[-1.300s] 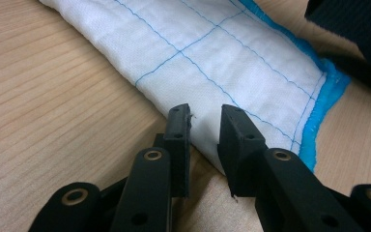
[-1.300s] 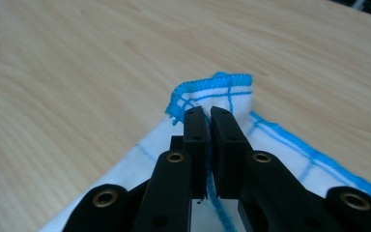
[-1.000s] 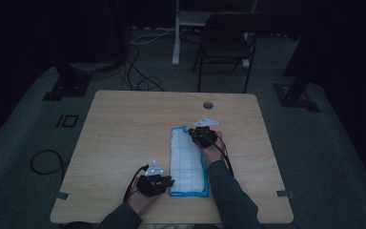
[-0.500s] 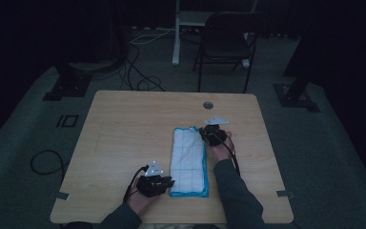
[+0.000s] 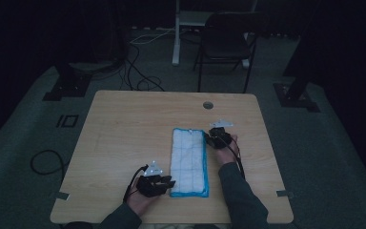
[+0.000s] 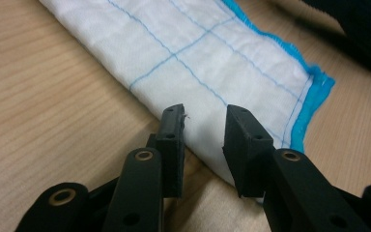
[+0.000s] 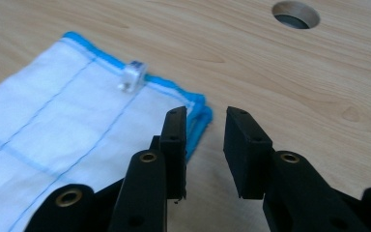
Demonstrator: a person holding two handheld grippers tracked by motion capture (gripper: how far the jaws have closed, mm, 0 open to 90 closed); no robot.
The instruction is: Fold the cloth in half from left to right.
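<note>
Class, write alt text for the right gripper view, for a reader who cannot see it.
Two black jaws of the right gripper stand apart, having just been opening, with nothing between them, over the blue-edged corner of a folded white cloth on a light wooden table. A small clear tag sits on the cloth's edge, and a round hole shows in the table beyond.

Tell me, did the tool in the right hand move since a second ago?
Yes. The right tool slid off the cloth's far corner toward the table's right edge, its jaws just opening, nothing between them.
</note>
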